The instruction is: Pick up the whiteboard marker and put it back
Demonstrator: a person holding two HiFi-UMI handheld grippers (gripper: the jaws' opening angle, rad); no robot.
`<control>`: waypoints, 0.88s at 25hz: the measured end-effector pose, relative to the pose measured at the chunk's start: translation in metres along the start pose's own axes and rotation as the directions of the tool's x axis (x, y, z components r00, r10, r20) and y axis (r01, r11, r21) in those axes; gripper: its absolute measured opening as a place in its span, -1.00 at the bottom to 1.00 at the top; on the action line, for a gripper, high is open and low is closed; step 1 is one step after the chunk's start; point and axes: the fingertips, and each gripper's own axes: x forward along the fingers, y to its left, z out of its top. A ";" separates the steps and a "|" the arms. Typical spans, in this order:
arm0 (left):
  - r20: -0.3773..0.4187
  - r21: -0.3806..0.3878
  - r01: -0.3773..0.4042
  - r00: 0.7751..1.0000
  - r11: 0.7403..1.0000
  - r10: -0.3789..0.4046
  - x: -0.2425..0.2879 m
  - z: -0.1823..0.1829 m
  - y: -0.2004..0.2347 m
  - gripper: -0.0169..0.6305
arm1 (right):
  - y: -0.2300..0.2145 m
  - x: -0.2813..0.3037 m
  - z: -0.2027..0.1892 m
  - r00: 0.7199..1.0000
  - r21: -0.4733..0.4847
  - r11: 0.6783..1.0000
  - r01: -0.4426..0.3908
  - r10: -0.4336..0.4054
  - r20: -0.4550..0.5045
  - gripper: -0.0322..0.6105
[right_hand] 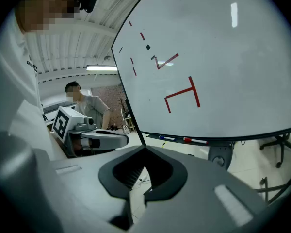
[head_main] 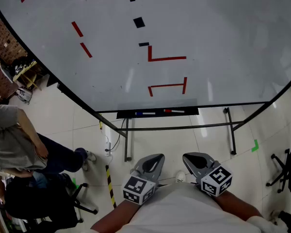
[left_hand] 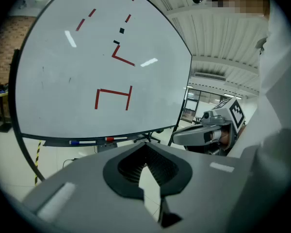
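Left hand-held gripper (head_main: 154, 159) and right hand-held gripper (head_main: 193, 158) are pressed together (empty), so I think reaching for the whiteboard marker (head_main: 174, 111) comes next.

A: What are we wearing?

B: A plain white top (head_main: 184, 211) with white sleeves.

A: And the tools in our hands?

B: Our left gripper (head_main: 157, 158) and right gripper (head_main: 190, 158) share 1 build. Both have smooth grey shells tapering to rounded tips, with black ribbed lining (left_hand: 177, 176) inside. Each carries a white cube (head_main: 138, 188) printed with black square markers, plus pale rectangular labels (right_hand: 231, 205) on the shell.
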 end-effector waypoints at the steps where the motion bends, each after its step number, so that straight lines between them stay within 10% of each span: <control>1: 0.001 -0.002 -0.004 1.000 1.000 0.004 0.003 0.000 -0.003 -0.90 | -0.003 -0.005 0.002 1.000 -0.007 1.000 0.001 -0.001 0.002 -0.89; 22: -0.061 0.022 -0.009 0.998 1.000 0.010 0.054 0.008 0.031 -0.90 | -0.061 0.016 0.014 0.999 0.064 0.997 0.037 -0.037 0.001 -0.89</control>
